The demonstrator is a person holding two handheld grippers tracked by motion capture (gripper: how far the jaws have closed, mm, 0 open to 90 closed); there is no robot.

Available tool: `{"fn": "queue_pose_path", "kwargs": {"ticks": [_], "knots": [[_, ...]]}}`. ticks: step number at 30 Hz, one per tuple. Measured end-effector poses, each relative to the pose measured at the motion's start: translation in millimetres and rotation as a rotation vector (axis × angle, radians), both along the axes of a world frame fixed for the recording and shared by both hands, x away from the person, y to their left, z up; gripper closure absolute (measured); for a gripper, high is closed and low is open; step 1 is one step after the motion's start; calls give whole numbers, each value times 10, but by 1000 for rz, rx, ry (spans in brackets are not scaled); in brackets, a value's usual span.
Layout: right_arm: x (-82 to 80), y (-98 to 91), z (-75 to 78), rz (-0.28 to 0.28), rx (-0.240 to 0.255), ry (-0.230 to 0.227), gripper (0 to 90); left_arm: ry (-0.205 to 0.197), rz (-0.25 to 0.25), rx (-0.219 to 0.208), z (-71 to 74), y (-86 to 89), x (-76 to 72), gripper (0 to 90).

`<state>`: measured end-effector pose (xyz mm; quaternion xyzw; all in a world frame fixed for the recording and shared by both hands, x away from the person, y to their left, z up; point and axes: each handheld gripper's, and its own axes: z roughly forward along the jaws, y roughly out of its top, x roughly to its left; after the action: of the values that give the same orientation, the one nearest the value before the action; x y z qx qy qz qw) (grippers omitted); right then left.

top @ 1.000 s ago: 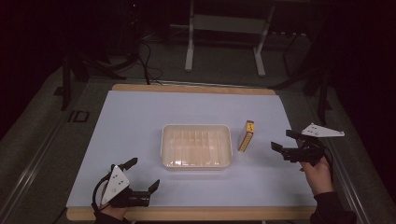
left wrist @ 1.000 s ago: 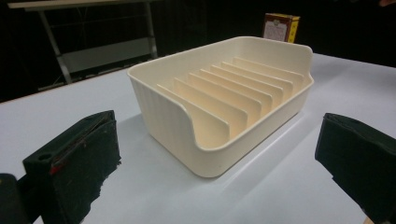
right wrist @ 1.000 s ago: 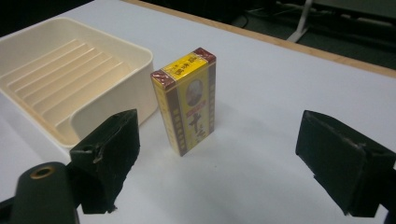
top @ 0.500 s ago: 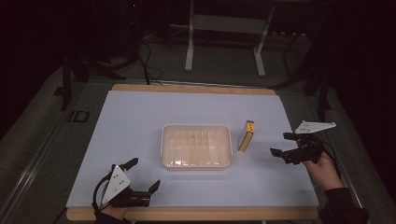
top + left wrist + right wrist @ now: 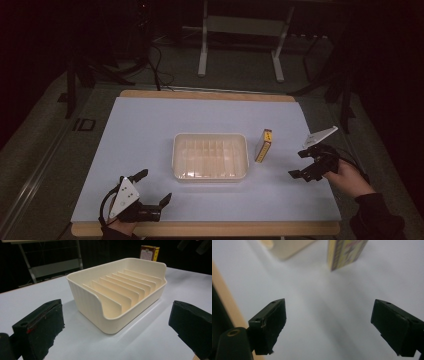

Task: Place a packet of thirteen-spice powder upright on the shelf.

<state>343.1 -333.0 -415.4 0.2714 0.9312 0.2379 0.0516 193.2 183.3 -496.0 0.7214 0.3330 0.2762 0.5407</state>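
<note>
Jaws of the left gripper (image 5: 153, 187) stand wide apart with nothing between them, low over the pale blue tabletop (image 5: 150, 130) near its front edge. Jaws of the right gripper (image 5: 302, 163) are likewise spread wide and empty, above the tabletop's right side, held in a hand (image 5: 345, 176) with a dark sleeve.

Ahead of the left gripper's jaws sits a cream plastic rectangular tray with upright divider ribs (image 5: 117, 293) (about eight thin fins across its floor); the slots between them hold nothing. One short wall dips to a low notch. The tray lies at the tabletop's middle.

Just beside the tray's right end, apart from it, stands a small yellow and dark red cardboard box (image 5: 263, 145), on its narrow edge. In the right gripper view the box (image 5: 345, 251) is blurred and cut off at the top, its print unreadable; a cream corner of the tray (image 5: 287, 247) is also cropped there. The surroundings past the tabletop are too dark to make out.
</note>
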Motion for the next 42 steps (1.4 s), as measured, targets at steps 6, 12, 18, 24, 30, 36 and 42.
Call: {"fn": "queue_pose_path", "kwargs": {"ticks": [6, 12, 18, 24, 30, 36, 42], "knots": [[36, 71, 3, 64, -113, 80, 131, 0, -1, 0, -1, -2, 0, 0], [79, 109, 30, 86, -187, 115, 130, 1, -2, -1, 0, -1, 0, 0], [77, 147, -30, 135, -297, 196, 135, 0, -1, -4, 0, 1, 0, 0], [40, 205, -100, 198, -396, 270, 143, 2, -6, -4, 0, -4, 0, 0], [26, 267, -98, 242, -417, 296, 143, 2, -6, -6, 0, -3, 1, 0], [-9, 370, -97, 322, -422, 288, 142, 2, -11, -4, 0, -5, 1, 0], [-20, 468, -59, 372, -413, 299, 142, 2, -11, -9, -1, -4, 3, 0]]}}
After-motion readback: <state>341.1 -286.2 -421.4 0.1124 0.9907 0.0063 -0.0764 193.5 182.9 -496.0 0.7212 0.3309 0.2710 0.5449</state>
